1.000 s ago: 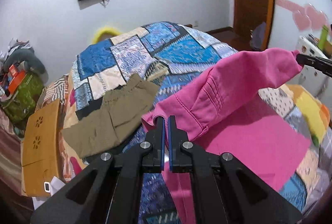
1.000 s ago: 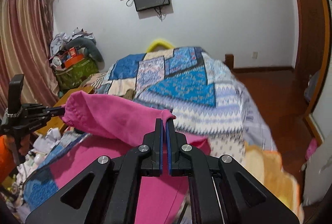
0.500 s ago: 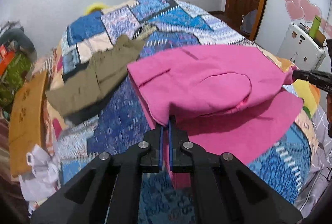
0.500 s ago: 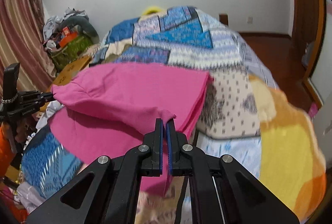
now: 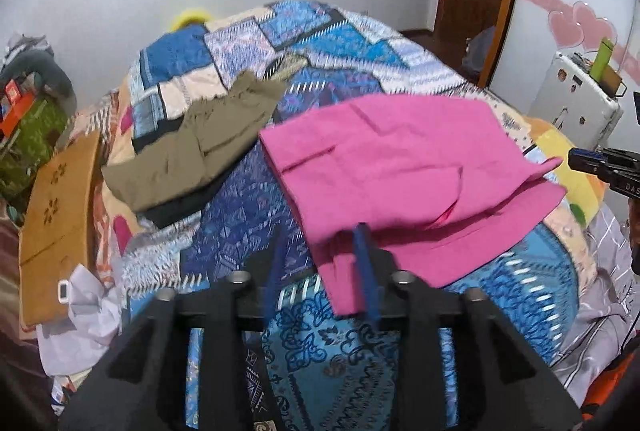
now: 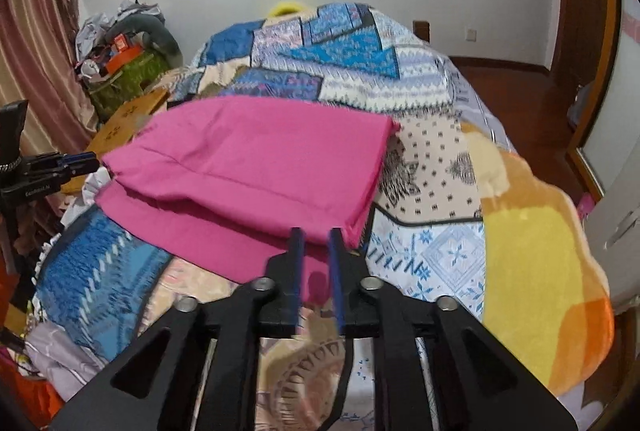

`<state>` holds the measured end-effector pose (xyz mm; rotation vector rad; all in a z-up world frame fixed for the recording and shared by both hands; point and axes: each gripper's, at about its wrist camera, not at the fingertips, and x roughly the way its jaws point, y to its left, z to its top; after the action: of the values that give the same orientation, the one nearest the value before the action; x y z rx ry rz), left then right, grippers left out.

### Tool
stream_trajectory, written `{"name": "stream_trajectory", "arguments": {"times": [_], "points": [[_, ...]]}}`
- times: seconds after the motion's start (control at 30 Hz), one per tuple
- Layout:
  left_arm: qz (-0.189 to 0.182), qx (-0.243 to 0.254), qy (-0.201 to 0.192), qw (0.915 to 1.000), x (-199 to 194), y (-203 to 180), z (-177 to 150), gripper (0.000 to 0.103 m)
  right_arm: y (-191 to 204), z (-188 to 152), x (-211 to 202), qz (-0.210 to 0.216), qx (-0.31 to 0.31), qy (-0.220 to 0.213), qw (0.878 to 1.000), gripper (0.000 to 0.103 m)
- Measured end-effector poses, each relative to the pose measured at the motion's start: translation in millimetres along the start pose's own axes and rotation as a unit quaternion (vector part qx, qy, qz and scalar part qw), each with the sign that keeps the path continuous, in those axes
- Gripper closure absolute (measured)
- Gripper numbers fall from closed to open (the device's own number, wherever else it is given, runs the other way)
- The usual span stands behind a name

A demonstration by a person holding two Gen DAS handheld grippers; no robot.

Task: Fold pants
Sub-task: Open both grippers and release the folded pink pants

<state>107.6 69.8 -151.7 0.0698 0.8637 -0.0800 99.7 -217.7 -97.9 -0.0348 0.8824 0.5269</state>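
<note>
The pink pants (image 5: 392,167) lie folded over on the patchwork bed, also in the right wrist view (image 6: 256,167). My left gripper (image 5: 320,235) is open, its fingers (image 5: 362,243) apart at the pants' near corner, holding nothing. My right gripper (image 6: 316,235) is open too, just off the pants' near edge, holding nothing. The right gripper also shows at the right edge of the left wrist view (image 5: 592,159); the left gripper shows at the left edge of the right wrist view (image 6: 80,159).
Folded khaki pants (image 5: 200,147) lie on a dark garment at the bed's left. A wooden lap tray (image 5: 56,215) and crumpled paper (image 5: 84,307) sit at the left edge. A white appliance (image 5: 576,99) stands right. The quilt (image 6: 440,159) covers the bed.
Both grippers lowered the lifted pink pants onto the bed, folding them over, then opened and let go. The pants now rest flat.
</note>
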Motion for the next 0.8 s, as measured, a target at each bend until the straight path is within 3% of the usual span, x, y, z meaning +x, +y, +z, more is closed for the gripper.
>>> {"name": "stream_trajectory", "arguments": {"times": [0.07, 0.17, 0.33, 0.5, 0.7, 0.8], "points": [[0.0, 0.007, -0.005, 1.0, -4, -6, 6, 0.055, 5, 5, -4, 0.003, -0.007, -0.01, 1.0, 0.059], [-0.004, 0.013, -0.006, 0.9999, -4, -17, 16, 0.039, 21, 13, -5, 0.011, -0.035, -0.021, 0.999, 0.051], [-0.018, 0.03, 0.002, 0.9994, 4, -35, 23, 0.026, 49, 20, 17, 0.04, -0.084, -0.006, 0.996, 0.05], [-0.034, 0.06, 0.019, 0.9975, 17, -55, 23, 0.025, 73, 16, 51, 0.032, -0.141, 0.025, 0.989, 0.05], [-0.052, 0.084, 0.043, 0.9942, 33, -73, 19, 0.023, 78, 17, 68, 0.039, -0.149, 0.034, 0.988, 0.05], [-0.059, 0.098, 0.052, 0.9921, 41, -79, 17, 0.023, 76, 20, 68, 0.046, -0.134, 0.019, 0.99, 0.061]]}}
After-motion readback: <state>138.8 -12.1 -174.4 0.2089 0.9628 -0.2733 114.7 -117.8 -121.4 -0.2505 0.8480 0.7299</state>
